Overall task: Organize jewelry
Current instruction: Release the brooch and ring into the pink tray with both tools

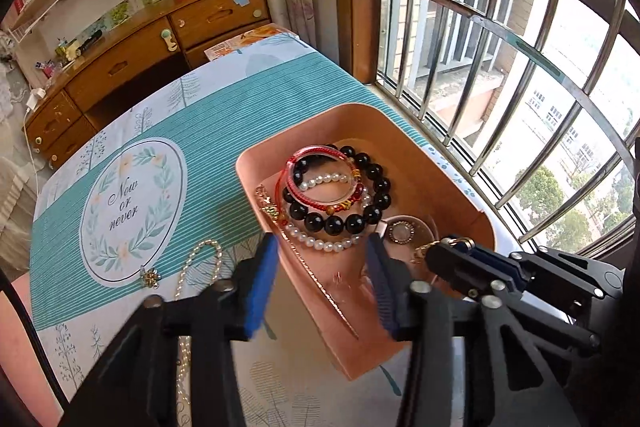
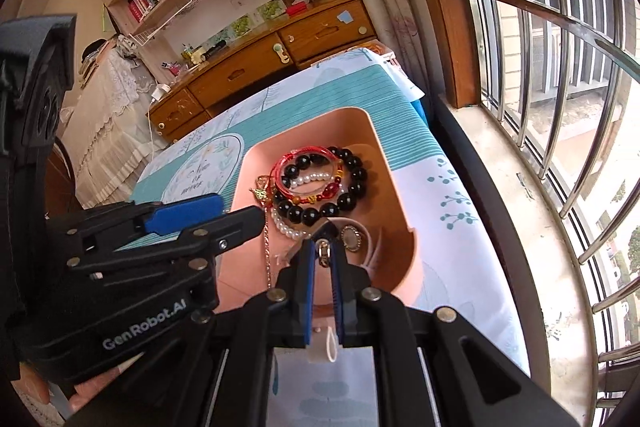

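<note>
Jewelry lies gathered in a pink tray [image 1: 400, 119] that stands on a teal striped tablecloth [image 1: 224, 115], near the barred window [image 1: 500, 27]. Inside the tray, a black bead bracelet [image 1: 362, 215] encircles a red cord bracelet [image 1: 320, 169]; a white pearl strand [image 1: 320, 245] passes beneath both, and a round silver brooch [image 1: 399, 231] rests in a shallow round dish at the tray's near corner. A thin gold chain [image 2: 267, 255] trails over the tray's near-left part. Outside the tray, a pearl-and-gold necklace [image 1: 200, 259] with a small flower charm lies on the cloth beside the printed oval reading "Now or never".

The left gripper [image 1: 324, 287] hovers over the tray's near rim, jaws spread apart with nothing between the blue pads. The right gripper [image 2: 323, 259] is over the tray's near corner, just beside the brooch, jaws clenched on a small gold ring piece [image 2: 323, 253]. A wooden desk [image 1: 132, 59] and bookshelves stand beyond the table.
</note>
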Motion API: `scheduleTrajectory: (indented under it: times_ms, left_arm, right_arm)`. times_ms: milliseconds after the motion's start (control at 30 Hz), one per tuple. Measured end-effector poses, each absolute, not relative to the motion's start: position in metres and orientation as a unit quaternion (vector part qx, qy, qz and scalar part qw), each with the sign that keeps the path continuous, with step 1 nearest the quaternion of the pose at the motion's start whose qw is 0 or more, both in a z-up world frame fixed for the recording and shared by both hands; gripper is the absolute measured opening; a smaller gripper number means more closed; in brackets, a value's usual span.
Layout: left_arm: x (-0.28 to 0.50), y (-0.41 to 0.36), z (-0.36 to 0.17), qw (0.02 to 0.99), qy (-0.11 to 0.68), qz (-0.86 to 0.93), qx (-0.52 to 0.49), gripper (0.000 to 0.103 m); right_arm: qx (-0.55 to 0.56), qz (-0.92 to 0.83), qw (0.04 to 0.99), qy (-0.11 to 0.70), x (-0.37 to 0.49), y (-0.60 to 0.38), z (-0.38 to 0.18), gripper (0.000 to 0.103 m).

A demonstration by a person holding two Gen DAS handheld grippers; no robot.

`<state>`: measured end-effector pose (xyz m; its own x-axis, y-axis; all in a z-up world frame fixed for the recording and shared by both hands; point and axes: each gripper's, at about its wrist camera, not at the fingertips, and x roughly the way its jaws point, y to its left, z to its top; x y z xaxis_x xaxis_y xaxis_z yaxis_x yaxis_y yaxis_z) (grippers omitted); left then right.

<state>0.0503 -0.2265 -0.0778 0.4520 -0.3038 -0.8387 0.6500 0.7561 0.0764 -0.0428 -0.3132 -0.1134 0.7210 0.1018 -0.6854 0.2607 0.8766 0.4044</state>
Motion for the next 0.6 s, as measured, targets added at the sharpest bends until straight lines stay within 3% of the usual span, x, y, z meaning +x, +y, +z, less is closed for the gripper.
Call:
scheduleTrajectory:
  times_ms: [67, 100, 600]
  left_arm:
    - [0.053, -0.214, -0.076, 0.836, 0.437, -0.281, 0.176, 0.084]
    - [0.054, -0.207, -0.075, 0.836, 0.44, -0.285, 0.162, 0.088]
    - [0.039, -0.087, -0.065, 0.863, 0.435, -0.223, 0.128, 0.088]
  right_arm:
    - [0.26, -0.041, 0.891, 0.37, -0.047, -0.319, -0.117, 0.008]
    - [0.266, -0.037, 0.891, 0.367, -0.049, -0.321, -0.117, 0.009]
    - [0.204, 0.018, 0.911, 0.359, -0.048, -0.262, -0.083, 0.012]
